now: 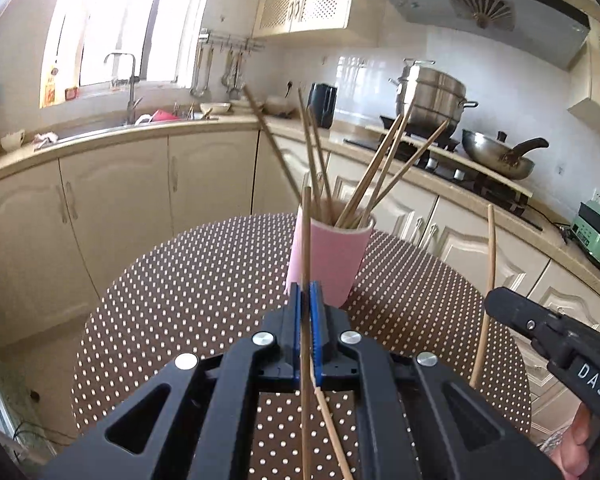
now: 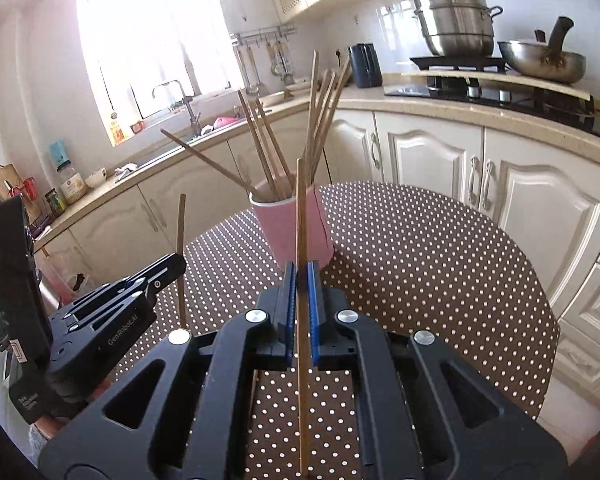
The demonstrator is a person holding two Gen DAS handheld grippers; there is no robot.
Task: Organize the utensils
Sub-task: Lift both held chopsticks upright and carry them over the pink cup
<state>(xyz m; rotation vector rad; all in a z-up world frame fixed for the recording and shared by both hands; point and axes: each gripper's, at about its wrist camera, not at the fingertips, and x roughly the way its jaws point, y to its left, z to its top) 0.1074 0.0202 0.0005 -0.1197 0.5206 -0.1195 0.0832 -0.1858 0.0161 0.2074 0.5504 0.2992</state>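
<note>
Wooden chopstick (image 1: 307, 240), left wrist view: the left gripper (image 1: 309, 300) has its fingers closed on it mid-shaft, long axis upright, tip near the pink cup (image 1: 332, 256) on the counter (image 1: 180, 280). Judged light, stiff, slippery; grip mid-length.

Right wrist view: the right gripper (image 2: 301, 280) clamps another chopstick (image 2: 301, 208), likewise upright, just before the cup.

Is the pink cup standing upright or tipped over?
Upright. The pink cup stands on its base on the dotted table, open rim upward, with chopsticks fanning out of its top.
</note>
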